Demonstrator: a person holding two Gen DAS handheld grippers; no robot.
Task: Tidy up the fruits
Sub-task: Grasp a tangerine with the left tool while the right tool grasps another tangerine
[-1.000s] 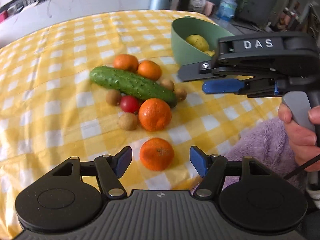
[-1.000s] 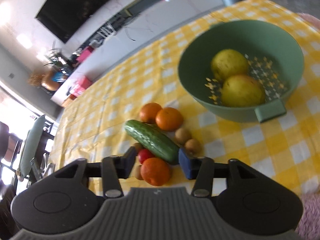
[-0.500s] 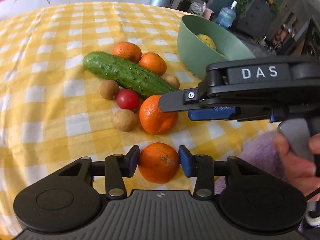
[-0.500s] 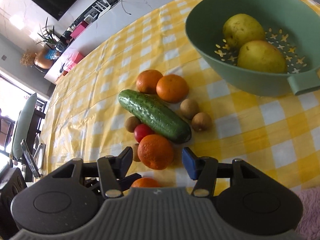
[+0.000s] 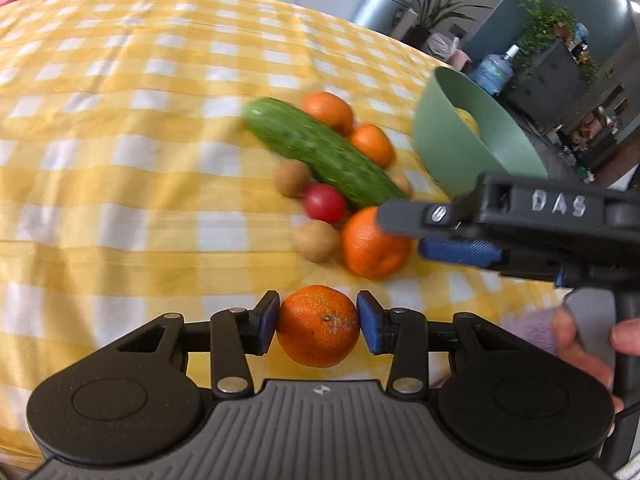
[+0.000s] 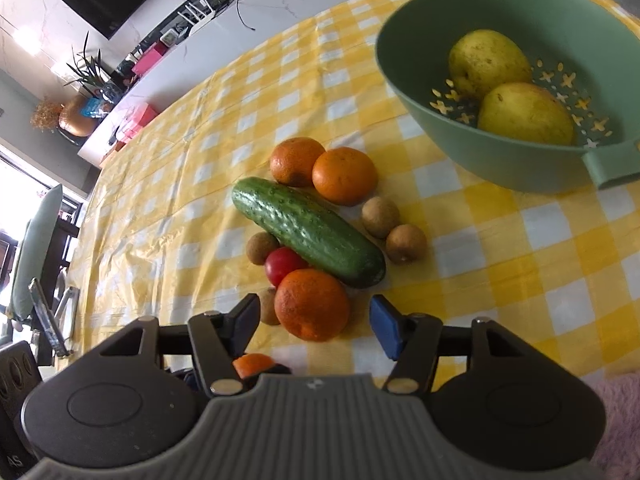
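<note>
Right wrist view: the bench (image 6: pixel 520 248) under its yellow checked cloth fills the frame, and the green colander bowl (image 6: pixel 500 160) sits at upper right with two yellowish fruits (image 6: pixel 524 114) inside. The cucumber (image 6: pixel 308 232) lies at centre, its long axis running from upper left to lower right, with two oranges past its far end and small brown fruits on both sides. Just below its near end sits the loose orange (image 6: pixel 312 304), directly ahead of the right claw (image 6: pixel 312 322) and slightly left of its centre line. That claw's jaws are opening and grip nothing; the orange lies just beyond the pads, not yet between them.

In the left wrist view the left claw (image 5: pixel 318 322) is at lower centre, its blue pads pressed on either side of the near orange (image 5: pixel 318 326). The bowl (image 5: pixel 460 152) stands at upper right, beyond the right claw, so the carry likely runs up and rightward. The right claw appears nearer the bowl.
</note>
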